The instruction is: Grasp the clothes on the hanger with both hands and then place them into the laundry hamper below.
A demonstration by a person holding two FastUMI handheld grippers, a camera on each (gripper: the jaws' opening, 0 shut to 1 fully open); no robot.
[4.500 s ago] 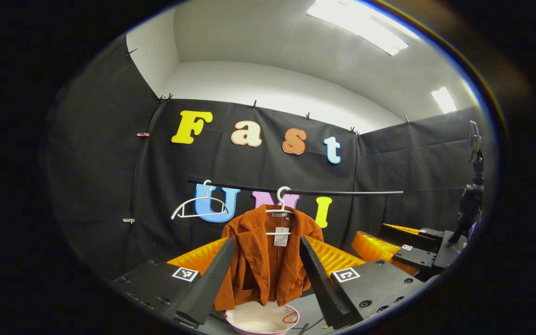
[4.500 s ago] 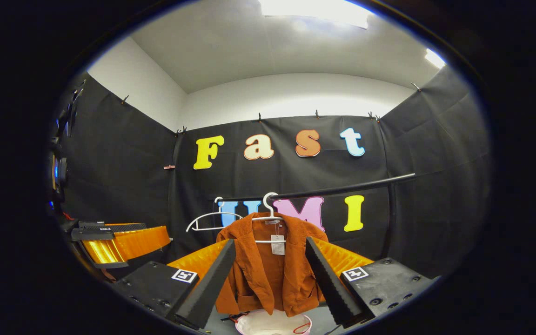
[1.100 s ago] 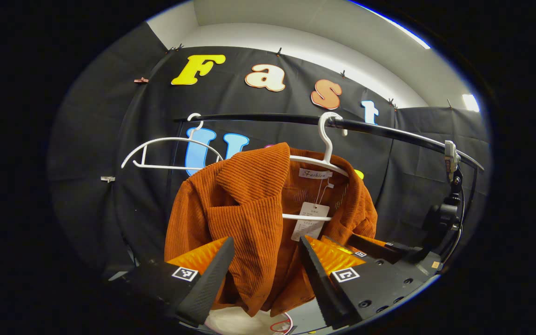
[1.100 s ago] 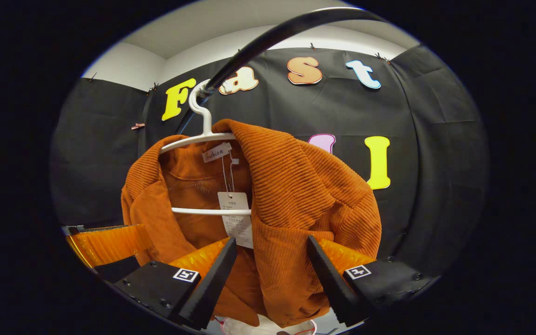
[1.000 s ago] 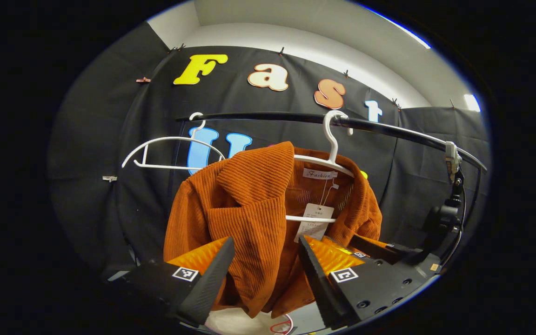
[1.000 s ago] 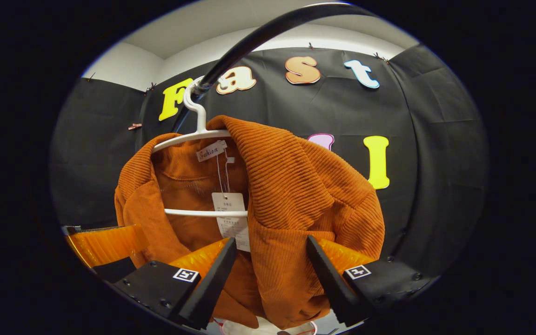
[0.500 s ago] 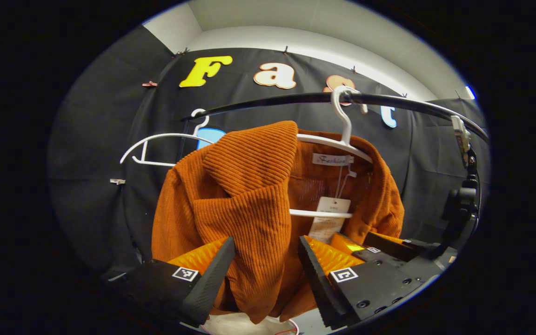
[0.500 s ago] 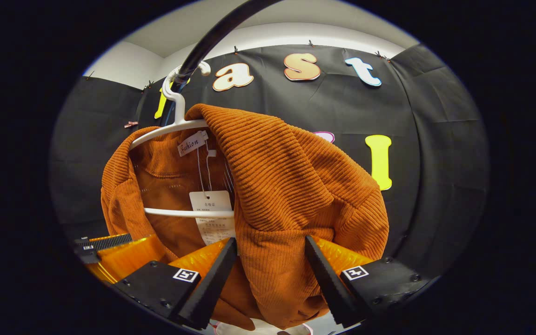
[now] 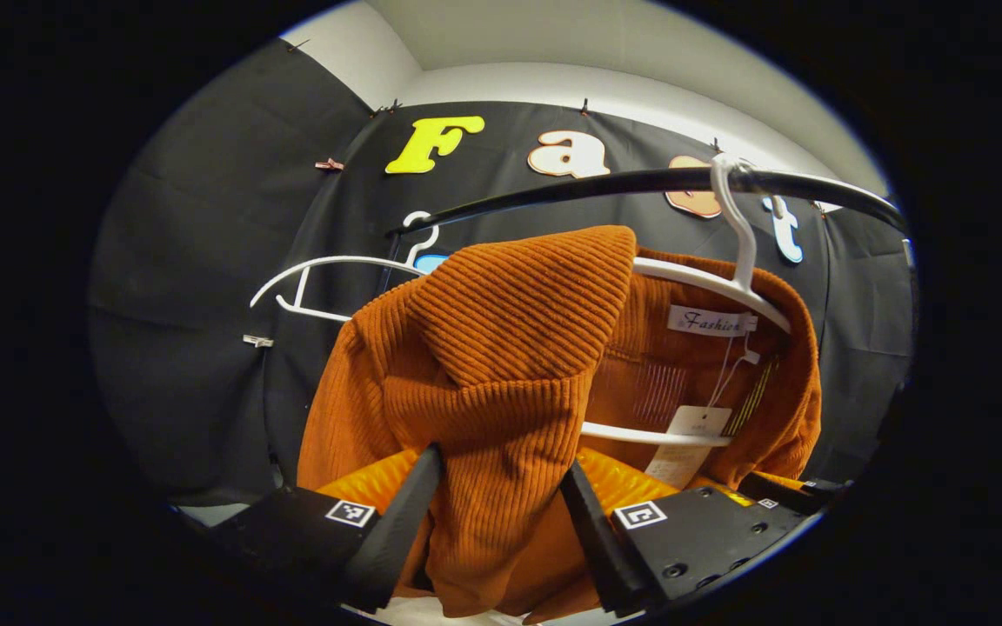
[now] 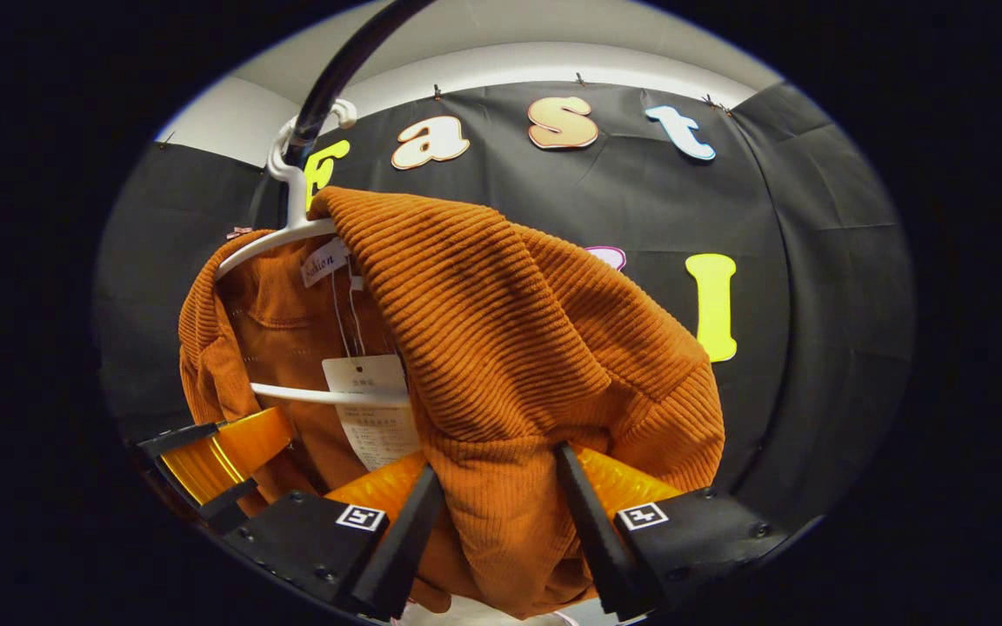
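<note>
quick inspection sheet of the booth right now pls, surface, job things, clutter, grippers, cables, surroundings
surface: nothing seen
job's things: orange corduroy jacket hangs on a white hanger hooked over the black rail; a pale sliver under the jacket may be the hamper, too little to tell
clutter: spare white hanger, bare, on the same rail
grippers: left gripper and right gripper each straddle a jacket front; whether the fingers press cannot be told
cables: nothing seen
surroundings: black cloth wall, white ceiling

both hand-held grippers closer, straddling jacket (image 9: 501, 382)
</note>
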